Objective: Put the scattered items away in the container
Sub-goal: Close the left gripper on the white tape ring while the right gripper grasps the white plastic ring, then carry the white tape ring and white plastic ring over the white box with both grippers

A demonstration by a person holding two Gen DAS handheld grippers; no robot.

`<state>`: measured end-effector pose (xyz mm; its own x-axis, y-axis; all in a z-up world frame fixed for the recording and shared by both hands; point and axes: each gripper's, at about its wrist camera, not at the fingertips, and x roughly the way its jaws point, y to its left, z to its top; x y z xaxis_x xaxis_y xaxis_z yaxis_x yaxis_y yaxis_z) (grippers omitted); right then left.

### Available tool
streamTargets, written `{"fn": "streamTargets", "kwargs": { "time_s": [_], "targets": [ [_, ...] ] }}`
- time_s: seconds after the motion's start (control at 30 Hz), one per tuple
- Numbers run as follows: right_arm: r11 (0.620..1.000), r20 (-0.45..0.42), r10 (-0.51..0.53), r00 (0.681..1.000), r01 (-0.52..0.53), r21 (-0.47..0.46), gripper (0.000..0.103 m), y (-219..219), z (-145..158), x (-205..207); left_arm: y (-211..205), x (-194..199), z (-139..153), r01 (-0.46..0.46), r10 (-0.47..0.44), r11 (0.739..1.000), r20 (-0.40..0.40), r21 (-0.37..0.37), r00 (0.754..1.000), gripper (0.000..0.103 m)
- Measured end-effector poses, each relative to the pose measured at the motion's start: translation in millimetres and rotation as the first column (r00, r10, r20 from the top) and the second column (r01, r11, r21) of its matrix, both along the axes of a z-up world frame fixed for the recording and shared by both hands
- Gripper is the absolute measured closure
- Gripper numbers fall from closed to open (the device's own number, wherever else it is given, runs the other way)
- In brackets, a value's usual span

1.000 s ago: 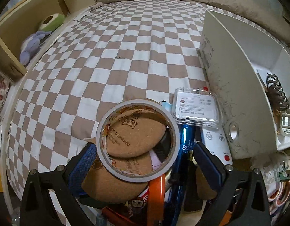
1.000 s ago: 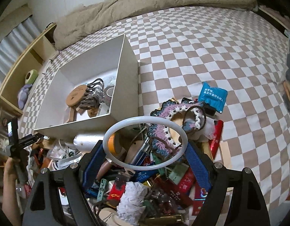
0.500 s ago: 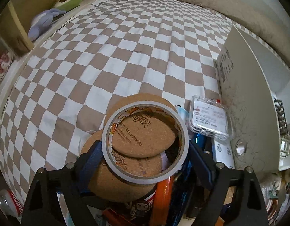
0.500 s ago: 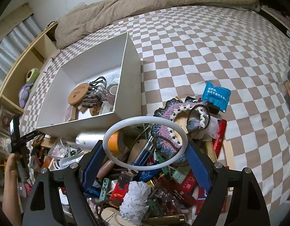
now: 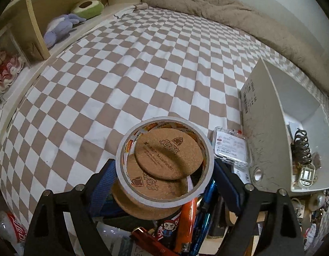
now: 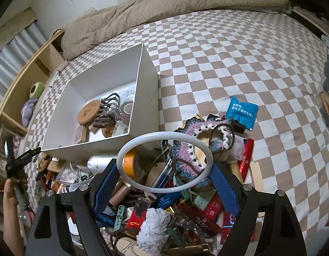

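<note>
My left gripper [image 5: 164,170] is shut on a roll of white tape [image 5: 156,199], its blue pads pressing on both sides, and holds it above two cork coasters [image 5: 168,155] in the clutter. The white box [image 5: 264,128] stands to its right. In the right wrist view my right gripper [image 6: 165,183] is shut on a white plastic ring [image 6: 164,133] above the pile of small items. The white box [image 6: 143,98] lies up and left of it, with a cork coaster [image 6: 88,112] and a dark hair claw [image 6: 106,113] inside.
The pile holds a crochet coaster [image 6: 198,140], a blue packet [image 6: 241,111], an orange tape roll [image 6: 129,162], a clear case [image 5: 230,147] and an orange lighter [image 5: 185,224]. A shelf with plush toys [image 5: 60,27] runs along the left. A beige blanket [image 6: 164,6] lies at the back.
My left gripper's jaws closed on the tape roll, then it rose and rolled with the roll in it. The right gripper and its ring have kept still.
</note>
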<state>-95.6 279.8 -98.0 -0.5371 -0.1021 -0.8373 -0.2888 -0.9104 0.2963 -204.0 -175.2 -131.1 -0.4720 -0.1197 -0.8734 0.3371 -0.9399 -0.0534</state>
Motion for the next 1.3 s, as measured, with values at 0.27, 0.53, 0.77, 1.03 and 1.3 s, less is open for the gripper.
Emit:
{"fn": "streamTargets", "kwargs": {
  "time_s": [0.27, 0.53, 0.77, 1.03, 1.3],
  "targets": [
    [1.000, -0.027, -0.005, 1.000, 0.005, 0.013, 0.018, -1.5, 10.2, 3.5, 16.3, 19.0, 30.6, 0.072, -0.075, 0.997, -0.069, -0.036, 0.995, 0.014],
    [0.999, -0.055, 0.042, 0.998, -0.041, 0.028, 0.018, -19.0, 20.0, 6.3, 41.8, 37.8, 55.5, 0.154, -0.159, 0.987, -0.124, -0.049, 0.980, 0.014],
    [0.994, -0.098, 0.105, 0.990, -0.103, 0.028, 0.018, -41.8, 34.2, 8.0, 67.2, 49.3, 74.9, 0.223, -0.227, 0.974, -0.173, -0.046, 0.958, 0.014],
    [0.982, -0.137, 0.186, 0.973, -0.183, 0.033, 0.018, -72.8, 47.3, 7.9, 102.7, 59.3, 95.8, 0.301, -0.306, 0.952, -0.207, -0.059, 0.929, 0.014],
    [0.971, -0.201, 0.238, 0.950, -0.234, 0.046, 0.018, -94.6, 71.9, 6.6, 133.0, 57.0, 122.4, 0.359, -0.366, 0.930, -0.253, -0.077, 0.895, 0.014]
  ]
}}
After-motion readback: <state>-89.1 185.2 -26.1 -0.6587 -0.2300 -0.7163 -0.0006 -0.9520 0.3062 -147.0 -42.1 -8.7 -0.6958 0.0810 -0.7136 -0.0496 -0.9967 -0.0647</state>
